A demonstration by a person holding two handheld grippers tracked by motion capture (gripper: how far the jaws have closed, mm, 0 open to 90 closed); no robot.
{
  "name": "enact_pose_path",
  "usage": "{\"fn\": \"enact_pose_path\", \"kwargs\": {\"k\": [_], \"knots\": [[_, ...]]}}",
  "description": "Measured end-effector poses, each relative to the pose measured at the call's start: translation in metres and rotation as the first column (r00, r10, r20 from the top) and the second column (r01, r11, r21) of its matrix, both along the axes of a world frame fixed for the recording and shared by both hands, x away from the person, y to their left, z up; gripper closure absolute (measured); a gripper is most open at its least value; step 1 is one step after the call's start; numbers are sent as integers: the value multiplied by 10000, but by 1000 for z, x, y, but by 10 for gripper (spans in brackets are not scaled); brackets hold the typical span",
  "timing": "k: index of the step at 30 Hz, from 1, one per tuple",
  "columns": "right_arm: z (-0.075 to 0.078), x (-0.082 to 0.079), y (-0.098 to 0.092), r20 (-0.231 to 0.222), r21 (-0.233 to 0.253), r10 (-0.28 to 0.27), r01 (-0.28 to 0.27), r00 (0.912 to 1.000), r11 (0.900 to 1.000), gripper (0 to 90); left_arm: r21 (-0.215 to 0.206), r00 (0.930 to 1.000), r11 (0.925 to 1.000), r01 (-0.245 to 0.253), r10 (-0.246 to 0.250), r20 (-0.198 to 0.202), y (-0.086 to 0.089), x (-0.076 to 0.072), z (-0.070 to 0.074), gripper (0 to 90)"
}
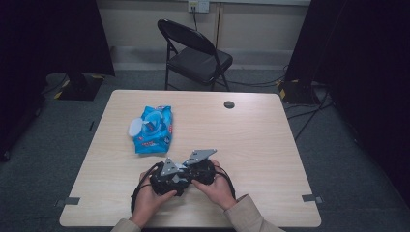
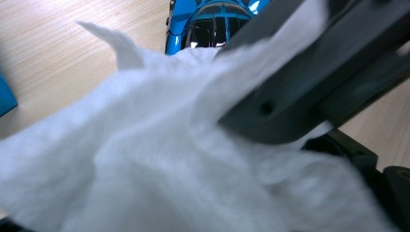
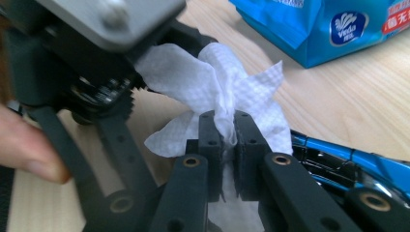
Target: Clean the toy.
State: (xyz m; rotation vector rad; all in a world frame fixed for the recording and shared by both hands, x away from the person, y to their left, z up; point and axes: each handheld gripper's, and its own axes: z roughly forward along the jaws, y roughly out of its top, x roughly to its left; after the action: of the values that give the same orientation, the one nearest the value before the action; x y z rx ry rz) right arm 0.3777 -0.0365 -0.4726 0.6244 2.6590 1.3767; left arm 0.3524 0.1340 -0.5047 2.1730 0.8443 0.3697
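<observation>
High view, table: a light wooden table point(image 1: 251, 130) stands on grey carpet, and a black folding chair point(image 1: 196, 50) is behind its far edge.
High view, wipes pack: a blue pack of wipes point(image 1: 153, 129) lies on the left half of the table, with its white lid flap open toward the left.
High view, grippers: the left gripper point(image 1: 167, 180) and the right gripper point(image 1: 200, 169) are close together, near the front edge of the table. Each one is in a hand of the person. What is between them is too small to tell here.
Left gripper view, wipe: a white wipe point(image 2: 159, 164) covers most of the frame, very near and blurred.
Left gripper view, toy car: a blue toy car point(image 2: 212, 21) is on the table just behind the wipe.
Left gripper view, jaws: its own jaws are hidden under the wipe, so I cannot tell if they are wide or narrow.
Right gripper view, jaws: the right gripper point(image 3: 228, 137) has its jaws pressed narrow on a fold of the white wipe point(image 3: 217, 92).
Right gripper view, other gripper: the left gripper point(image 3: 96, 63) touches the upper left part of the wipe.
Right gripper view, toy car: the blue toy car point(image 3: 358, 164) lies just right of the jaws, partly under the wipe.
Right gripper view, pack: the blue pack point(image 3: 329, 24) is farther back on the table.
</observation>
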Motion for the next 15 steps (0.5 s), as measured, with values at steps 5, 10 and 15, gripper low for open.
{"fn": "enact_pose_path", "kwargs": {"k": [5,10,15], "knots": [[-2,5,-2,-272,185,-222,227,9994,9996,848,15,10000,10000,4,-4,-1,0,0,0,241],[-2,10,-7,-134,152,-544,546,9984,9984,848,-35,10000,10000,-24,23,-51,0,0,0,241],[-3,13,-10,-83,230,-748,750,9972,9969,847,-22,10000,10000,0,0,-29,0,0,0,241]]}}
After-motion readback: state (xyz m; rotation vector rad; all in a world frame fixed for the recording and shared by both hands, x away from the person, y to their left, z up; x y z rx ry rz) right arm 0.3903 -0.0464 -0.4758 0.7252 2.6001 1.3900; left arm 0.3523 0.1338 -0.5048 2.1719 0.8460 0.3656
